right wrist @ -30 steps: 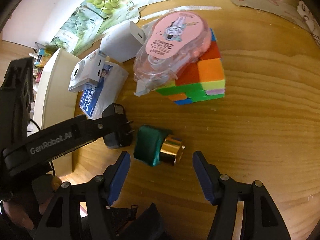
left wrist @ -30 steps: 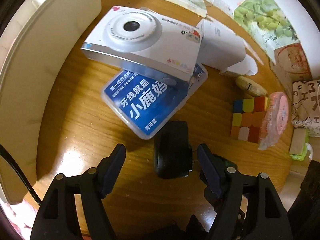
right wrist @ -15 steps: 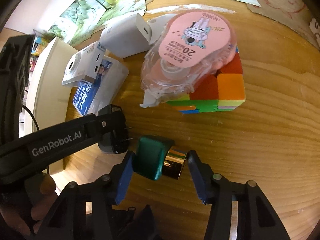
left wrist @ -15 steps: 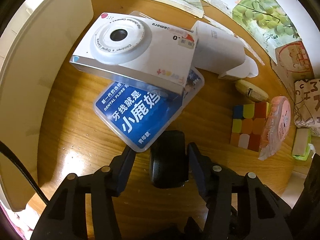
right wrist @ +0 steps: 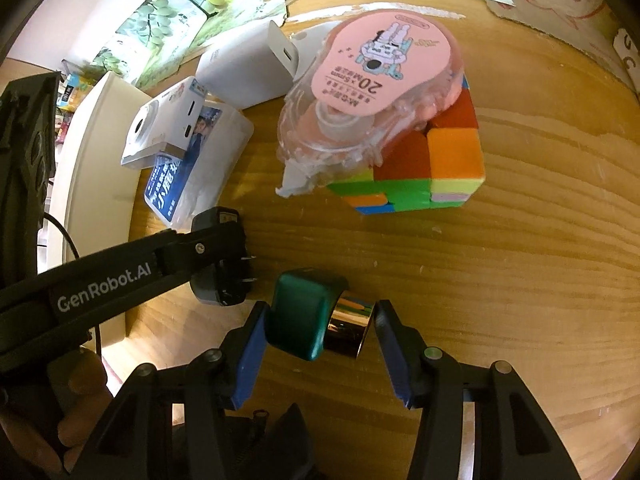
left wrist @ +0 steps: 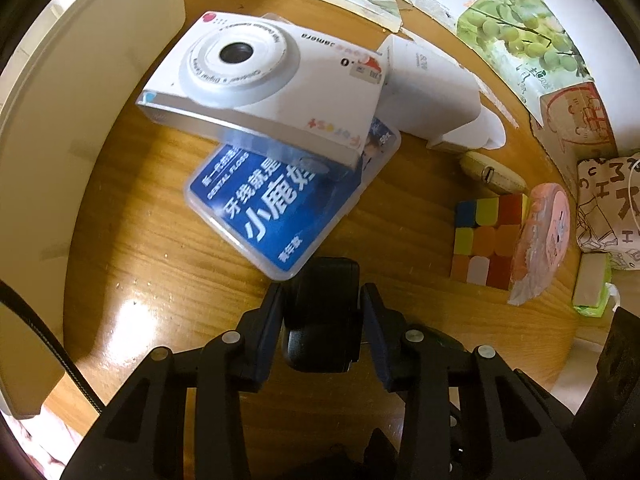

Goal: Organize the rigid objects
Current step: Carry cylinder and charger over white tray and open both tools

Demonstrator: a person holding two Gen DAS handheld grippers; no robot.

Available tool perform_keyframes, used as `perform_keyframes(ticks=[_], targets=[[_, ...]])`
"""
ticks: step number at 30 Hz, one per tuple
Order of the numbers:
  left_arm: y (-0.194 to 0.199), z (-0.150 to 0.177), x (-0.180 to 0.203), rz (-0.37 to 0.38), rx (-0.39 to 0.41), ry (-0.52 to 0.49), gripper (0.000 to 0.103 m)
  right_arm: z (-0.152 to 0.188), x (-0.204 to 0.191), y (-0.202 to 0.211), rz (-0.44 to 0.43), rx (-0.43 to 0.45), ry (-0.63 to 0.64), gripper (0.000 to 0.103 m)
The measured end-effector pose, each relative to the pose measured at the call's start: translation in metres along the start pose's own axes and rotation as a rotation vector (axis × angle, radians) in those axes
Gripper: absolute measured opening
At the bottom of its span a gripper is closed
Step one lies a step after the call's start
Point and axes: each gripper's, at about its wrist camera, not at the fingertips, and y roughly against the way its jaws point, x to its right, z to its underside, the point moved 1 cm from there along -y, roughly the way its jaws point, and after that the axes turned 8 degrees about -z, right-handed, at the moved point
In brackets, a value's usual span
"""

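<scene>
left claw [left wrist: 322,312] clamps a black charger [left wrist: 322,304] on the worktop [left wrist: 160,264], just below the floss box [left wrist: 280,204]; right claw [right wrist: 320,322] pinches a green bottle [right wrist: 304,312] beside that charger.

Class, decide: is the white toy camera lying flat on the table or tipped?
Tipped: the white toy camera leans on the dental floss box, one edge raised.

A home, by the look of it: a lived-in room with a round wooden worktop [right wrist: 500,264] crowded with personal odds and ends. Beyond the tool lie a toy camera [left wrist: 272,80] on a floss box [left wrist: 276,216], a puzzle cube [right wrist: 436,160] under a pink tape dispenser [right wrist: 372,92], and a white charger [right wrist: 244,68]. Flattened grape cartons [left wrist: 516,36] line the far edge, and a cream bin [left wrist: 76,120] stands at the left.
</scene>
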Motion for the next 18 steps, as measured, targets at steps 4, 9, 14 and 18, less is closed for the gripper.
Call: perform_keyframes(ticks=[4, 9, 14, 18], targets=[[-0.001, 0.008, -0.005, 0.005, -0.009, 0.005, 0.042, 0.006, 0.000, 0.000, 0.013, -0.008, -0.009, 0.053], [-0.001, 0.018, -0.016, 0.020, -0.040, 0.027, 0.042, 0.016, 0.004, 0.002, 0.027, -0.017, -0.036, 0.053], [-0.002, 0.029, -0.026, 0.022, -0.051, 0.035, 0.042, 0.029, 0.010, 0.004, 0.037, -0.021, -0.073, 0.053], [0.001, 0.043, -0.031, 0.022, -0.039, 0.027, 0.042, 0.042, 0.016, 0.008, 0.038, -0.025, -0.111, 0.053]])
